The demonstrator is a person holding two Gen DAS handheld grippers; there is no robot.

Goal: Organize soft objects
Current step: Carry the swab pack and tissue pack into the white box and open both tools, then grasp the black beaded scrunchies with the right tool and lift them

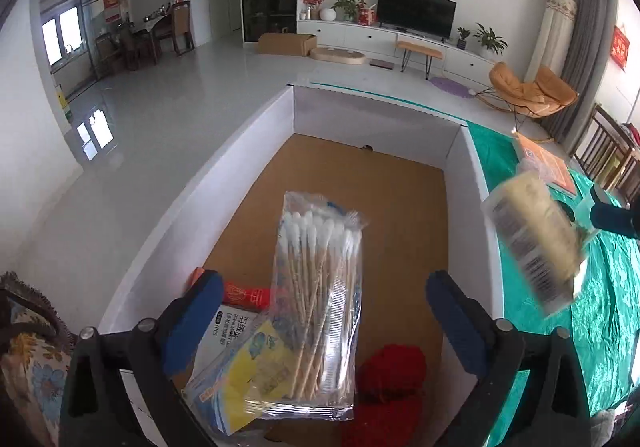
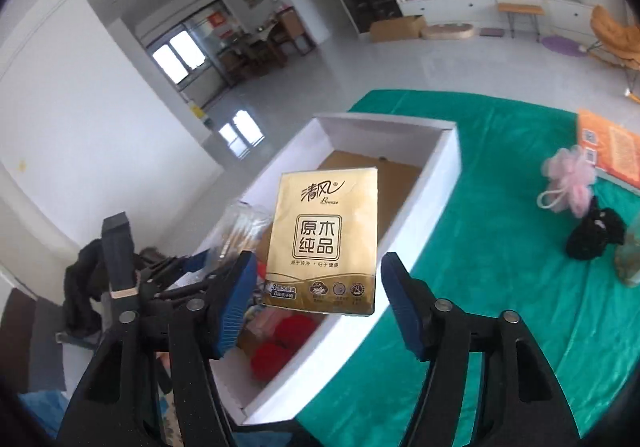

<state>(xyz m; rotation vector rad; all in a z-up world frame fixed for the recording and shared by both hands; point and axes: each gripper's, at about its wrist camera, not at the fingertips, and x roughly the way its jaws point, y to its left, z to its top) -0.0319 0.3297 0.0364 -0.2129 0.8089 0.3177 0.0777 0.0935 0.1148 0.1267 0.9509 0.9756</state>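
Left wrist view: the left gripper (image 1: 320, 311) stands wide open at the bottom of the frame, its blue pads clear on both sides of a clear bag of cotton swabs (image 1: 316, 311). The bag seems to be loose in the air over the white box (image 1: 224, 183), which fills the centre. Lower in the box lie a blue-and-yellow packet (image 1: 244, 375) and red yarn (image 1: 388, 387). At the right edge a blurred gold tissue pack (image 1: 536, 243) hangs above the green cloth (image 1: 600, 307).

Right wrist view: the right gripper (image 2: 318, 299) is also spread, and neither pad touches the tissue pack (image 2: 322, 243), which sits in mid-frame over the near end of the box (image 2: 440, 183). It looks released, falling toward the box. On the cloth (image 2: 480, 247) at the right lie a pink bath puff (image 2: 568, 179) and a black bundle (image 2: 596, 233), well apart from the box.

The step in hand looks like dropping both items into the box. Next, I judge, a gripper should swing right to the puff or the black bundle, come down open, and close gently, since both will squash.
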